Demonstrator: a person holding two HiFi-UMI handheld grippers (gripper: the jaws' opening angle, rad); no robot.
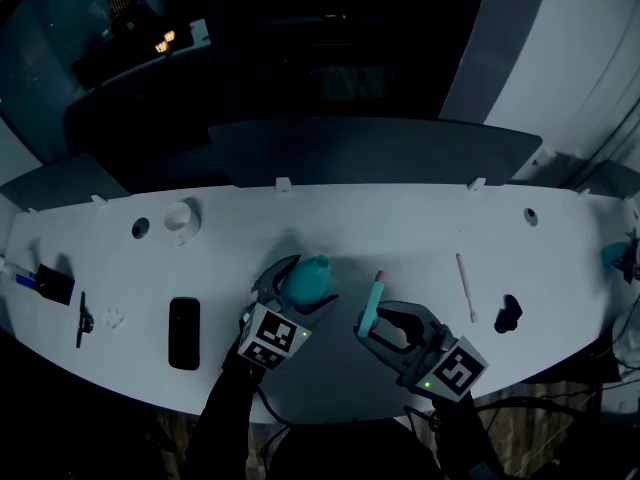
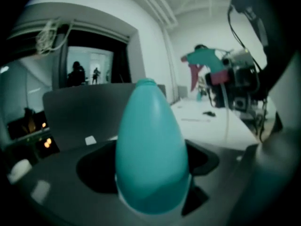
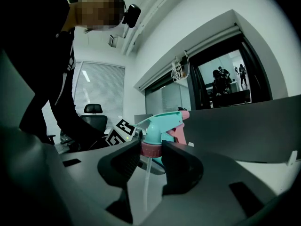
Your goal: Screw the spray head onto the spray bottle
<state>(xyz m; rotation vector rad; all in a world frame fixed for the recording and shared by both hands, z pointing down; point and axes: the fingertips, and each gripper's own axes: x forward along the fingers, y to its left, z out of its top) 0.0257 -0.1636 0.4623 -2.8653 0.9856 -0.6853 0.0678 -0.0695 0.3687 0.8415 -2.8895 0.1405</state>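
Gripping the spray bottle (image 2: pixel 150 149): we hold the teal bottle by its wide lower body, the narrow neck pointing forward and up out of the jaws so that its mouth stays free for the head. It looks lifted clear of the table.
Left gripper (image 1: pixel 296 286): the jaws stand wide yet press on both flanks of the bottle, and we judge the hold firm.
Spray head (image 3: pixel 162 126): it is clamped at its pink collar. The thin dip tube hangs below between the jaws, so it can enter the neck first.
Right gripper (image 1: pixel 375 320): closed on that collar, about level beside the bottle.
Gap: head and bottle are near but not touching, and nothing is threaded yet.
Table (image 1: pixel 400 228): white, with a black phone (image 1: pixel 184 333) lying to the left, well apart from our work.
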